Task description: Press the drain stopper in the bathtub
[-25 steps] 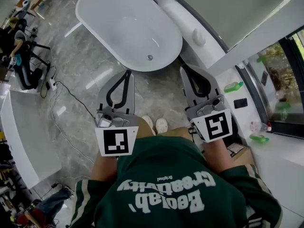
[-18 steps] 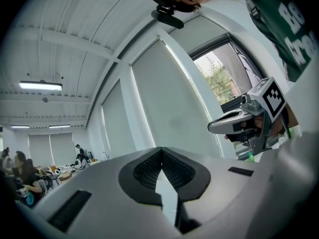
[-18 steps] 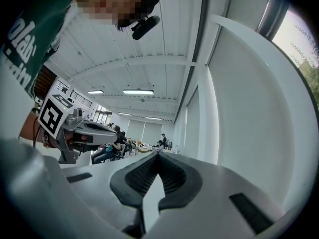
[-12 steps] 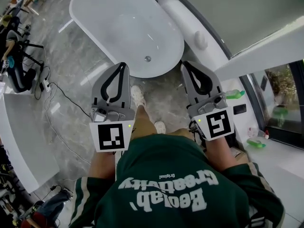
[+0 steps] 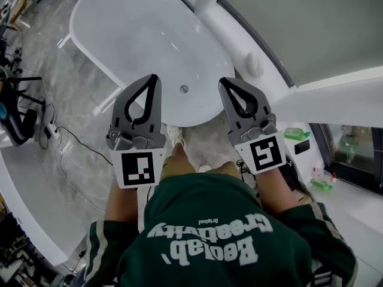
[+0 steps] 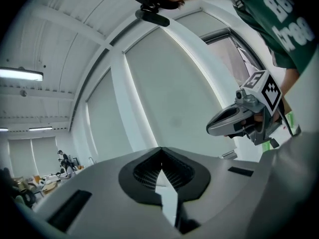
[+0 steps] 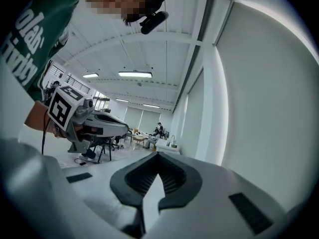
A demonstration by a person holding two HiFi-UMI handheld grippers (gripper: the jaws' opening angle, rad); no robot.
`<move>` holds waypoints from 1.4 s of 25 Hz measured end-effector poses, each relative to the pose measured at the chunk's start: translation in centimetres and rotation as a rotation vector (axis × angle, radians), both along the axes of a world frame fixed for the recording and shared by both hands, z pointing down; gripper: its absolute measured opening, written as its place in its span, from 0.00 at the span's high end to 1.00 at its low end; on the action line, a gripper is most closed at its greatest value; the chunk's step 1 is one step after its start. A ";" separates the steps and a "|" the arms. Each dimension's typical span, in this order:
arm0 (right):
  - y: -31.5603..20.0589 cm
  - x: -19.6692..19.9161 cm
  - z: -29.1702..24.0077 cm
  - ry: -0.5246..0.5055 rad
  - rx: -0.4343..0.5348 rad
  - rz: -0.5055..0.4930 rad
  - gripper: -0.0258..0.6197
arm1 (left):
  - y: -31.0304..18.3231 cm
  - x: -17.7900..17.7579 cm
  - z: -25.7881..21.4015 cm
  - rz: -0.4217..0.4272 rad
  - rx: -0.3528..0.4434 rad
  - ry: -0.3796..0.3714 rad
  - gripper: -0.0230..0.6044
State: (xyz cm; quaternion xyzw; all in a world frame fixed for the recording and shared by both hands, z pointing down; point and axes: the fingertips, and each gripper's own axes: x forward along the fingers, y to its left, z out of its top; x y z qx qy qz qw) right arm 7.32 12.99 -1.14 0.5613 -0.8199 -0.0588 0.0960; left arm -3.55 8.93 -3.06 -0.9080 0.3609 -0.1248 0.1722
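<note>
Seen from above, a person in a green sweatshirt [image 5: 203,232] holds the left gripper [image 5: 153,78] and the right gripper [image 5: 224,82] above the near end of a white oval bathtub [image 5: 119,34]. Both point forward with jaw tips together. The small round drain stopper [image 5: 184,89] lies between them.

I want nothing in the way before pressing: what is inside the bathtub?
Only the small round drain stopper shows on the bathtub floor, toward the person's end. The left gripper covers a strip of the near side, so that part is unseen.
</note>
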 end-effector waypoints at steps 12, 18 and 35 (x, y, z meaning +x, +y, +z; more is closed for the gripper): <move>-10.3 -0.3 2.3 0.129 -0.016 0.082 0.95 | -11.4 2.0 4.2 0.131 -0.109 0.041 0.95; -13.3 0.7 4.2 0.133 -0.091 0.089 0.95 | -13.8 3.3 6.3 0.131 -0.155 0.055 0.95; -21.8 6.3 16.1 -0.016 -0.308 -0.241 0.95 | -20.8 8.7 15.1 -0.252 -0.320 0.097 0.95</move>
